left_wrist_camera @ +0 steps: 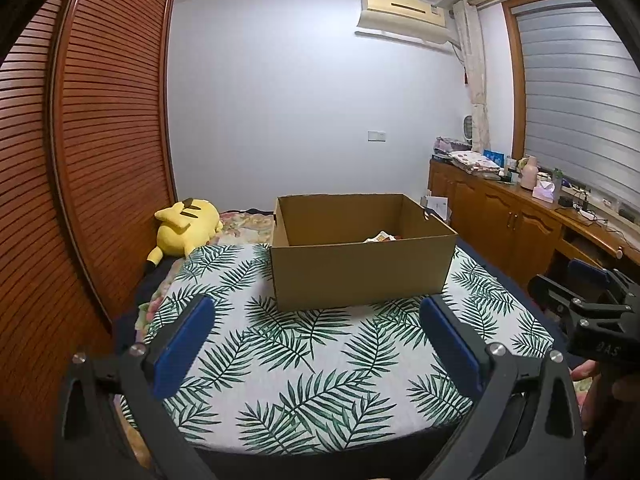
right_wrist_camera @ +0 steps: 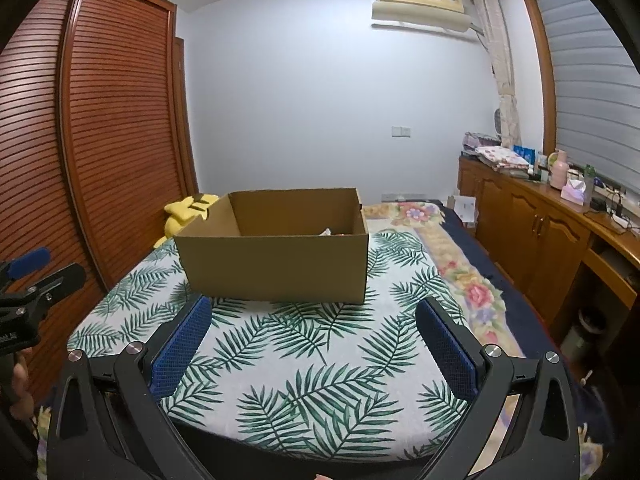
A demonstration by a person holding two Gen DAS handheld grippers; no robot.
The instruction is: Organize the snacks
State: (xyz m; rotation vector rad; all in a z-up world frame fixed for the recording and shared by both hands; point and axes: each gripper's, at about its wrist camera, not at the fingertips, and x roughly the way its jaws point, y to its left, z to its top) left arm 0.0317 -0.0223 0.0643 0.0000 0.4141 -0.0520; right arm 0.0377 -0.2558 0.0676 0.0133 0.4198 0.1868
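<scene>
An open brown cardboard box (left_wrist_camera: 362,272) stands on a leaf-print cloth (left_wrist_camera: 304,368) on the bed; it also shows in the right wrist view (right_wrist_camera: 276,268). Snack packets (left_wrist_camera: 382,237) peek over its rim at the inner right, and barely show in the right wrist view (right_wrist_camera: 330,233). My left gripper (left_wrist_camera: 316,320) is open and empty, held in front of the box. My right gripper (right_wrist_camera: 312,320) is open and empty, also in front of the box. The right gripper shows at the right edge of the left view (left_wrist_camera: 592,300); the left gripper at the left edge of the right view (right_wrist_camera: 28,280).
A yellow plush toy (left_wrist_camera: 186,226) lies left of the box by the louvred wardrobe (left_wrist_camera: 100,140). A wooden cabinet counter (left_wrist_camera: 532,216) with bottles and folded cloths runs along the right. A floral blanket (right_wrist_camera: 460,272) covers the bed's right side.
</scene>
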